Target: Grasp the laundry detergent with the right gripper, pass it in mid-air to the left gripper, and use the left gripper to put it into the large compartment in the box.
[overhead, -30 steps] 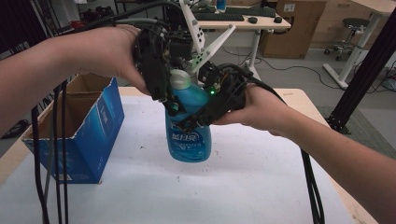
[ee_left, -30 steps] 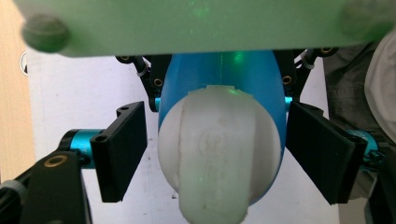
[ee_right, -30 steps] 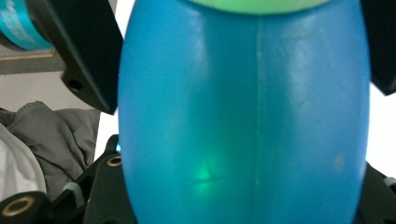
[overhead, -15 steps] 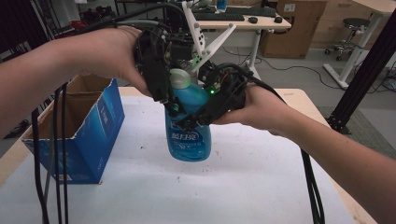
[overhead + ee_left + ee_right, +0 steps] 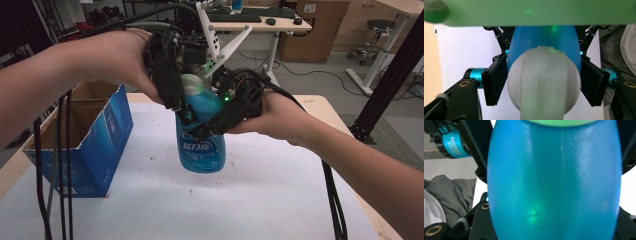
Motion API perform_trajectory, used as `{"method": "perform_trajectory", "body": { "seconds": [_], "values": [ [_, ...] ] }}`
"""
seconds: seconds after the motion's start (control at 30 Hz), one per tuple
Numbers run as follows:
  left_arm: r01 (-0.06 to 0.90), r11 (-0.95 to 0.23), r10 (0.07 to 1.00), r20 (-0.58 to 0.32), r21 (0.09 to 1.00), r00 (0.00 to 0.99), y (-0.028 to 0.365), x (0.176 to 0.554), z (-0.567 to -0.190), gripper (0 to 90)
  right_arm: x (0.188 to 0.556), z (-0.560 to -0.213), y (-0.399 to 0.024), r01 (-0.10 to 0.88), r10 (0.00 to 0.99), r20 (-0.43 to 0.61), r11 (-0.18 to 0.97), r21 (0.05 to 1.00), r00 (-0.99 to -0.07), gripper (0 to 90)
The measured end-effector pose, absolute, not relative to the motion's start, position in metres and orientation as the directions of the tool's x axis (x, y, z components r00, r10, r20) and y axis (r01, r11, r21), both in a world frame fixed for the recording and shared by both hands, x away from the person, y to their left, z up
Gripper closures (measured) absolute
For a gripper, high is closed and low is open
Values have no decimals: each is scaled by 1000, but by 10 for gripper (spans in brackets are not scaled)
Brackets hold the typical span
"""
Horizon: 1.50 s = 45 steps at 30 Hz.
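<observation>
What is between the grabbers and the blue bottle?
Nothing visible. The left gripper has its jaws on either side of the white cap, and the right gripper clamps the blue bottle body directly, as far as the views show.

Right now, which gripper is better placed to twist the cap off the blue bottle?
Left. The left gripper has its jaws on either side of the white cap, seemingly closed on it. The right gripper sits lower, around the blue bottle body, suited to bracing it.
</observation>
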<state>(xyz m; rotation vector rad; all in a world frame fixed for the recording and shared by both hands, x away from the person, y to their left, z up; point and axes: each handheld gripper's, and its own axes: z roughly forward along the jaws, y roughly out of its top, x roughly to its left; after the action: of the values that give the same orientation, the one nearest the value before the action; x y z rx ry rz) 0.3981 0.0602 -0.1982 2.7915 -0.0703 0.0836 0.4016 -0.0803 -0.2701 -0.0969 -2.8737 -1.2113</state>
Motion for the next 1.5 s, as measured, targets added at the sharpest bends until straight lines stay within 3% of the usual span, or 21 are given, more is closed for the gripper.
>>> {"method": "perform_trajectory", "body": {
  "seconds": [1.27,1.37,1.5],
  "values": [
    [-50,-940,-28,71,337,997,59,397,-198,383,403,-271,-79,40,34,23,691,722,-999,436],
    [-41,-940,-20,64,338,998,59,397,-198,383,404,-271,-80,41,22,36,690,723,-999,412],
    [-26,-944,-9,54,329,999,61,398,-202,383,404,-274,-80,54,28,49,702,710,-998,291]
  ]
}}
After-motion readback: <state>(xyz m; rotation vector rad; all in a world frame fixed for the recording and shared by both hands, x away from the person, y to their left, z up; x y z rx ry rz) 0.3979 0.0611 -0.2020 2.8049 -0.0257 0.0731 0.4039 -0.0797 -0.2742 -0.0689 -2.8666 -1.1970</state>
